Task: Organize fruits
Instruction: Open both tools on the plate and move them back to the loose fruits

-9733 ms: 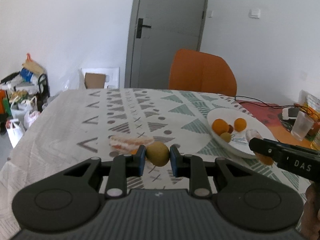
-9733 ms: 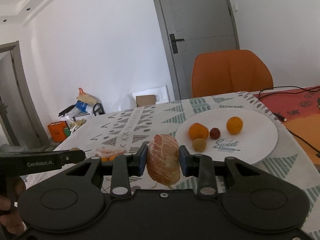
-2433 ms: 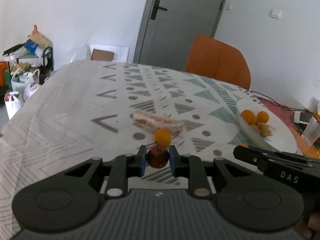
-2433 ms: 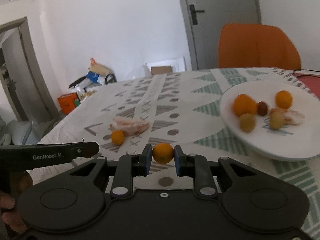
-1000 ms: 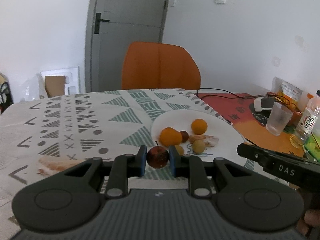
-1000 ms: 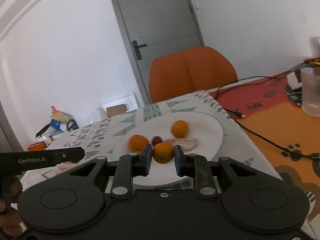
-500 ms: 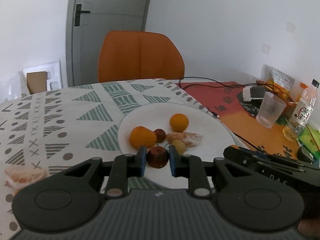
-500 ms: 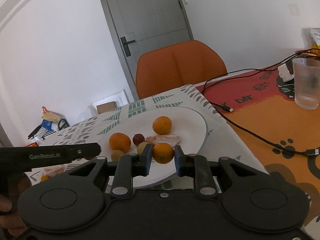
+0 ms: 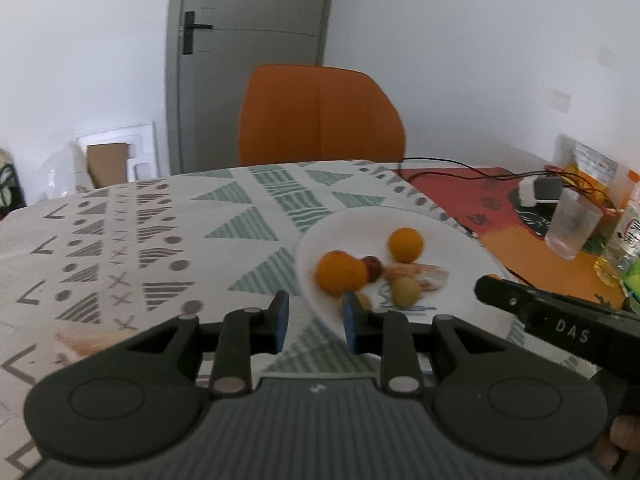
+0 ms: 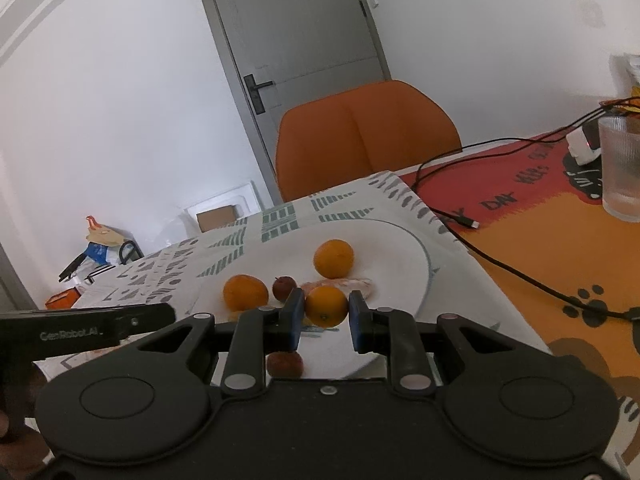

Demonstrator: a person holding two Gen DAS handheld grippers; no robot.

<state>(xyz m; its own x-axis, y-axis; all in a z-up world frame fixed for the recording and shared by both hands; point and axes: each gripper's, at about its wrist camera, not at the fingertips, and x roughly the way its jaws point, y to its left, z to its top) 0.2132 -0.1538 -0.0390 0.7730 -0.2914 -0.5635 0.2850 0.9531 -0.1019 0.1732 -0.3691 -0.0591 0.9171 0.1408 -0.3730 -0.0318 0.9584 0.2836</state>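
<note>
Right wrist view: the right gripper (image 10: 323,318) hangs low over the white plate (image 10: 404,252), clenched on a small orange (image 10: 326,306), while the left gripper (image 9: 313,322) hovers at the plate's near edge with jaws parted and nothing between them. Placing is the step in hand, I'd say; next comes a gentle release into a bare patch, minding the dark red fruit (image 10: 285,363) just below and the fruits crowded beyond

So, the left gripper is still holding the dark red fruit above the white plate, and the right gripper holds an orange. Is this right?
Not quite: the left gripper is open and empty in the left wrist view. The dark red fruit lies on the white plate. The right gripper does hold an orange.
</note>
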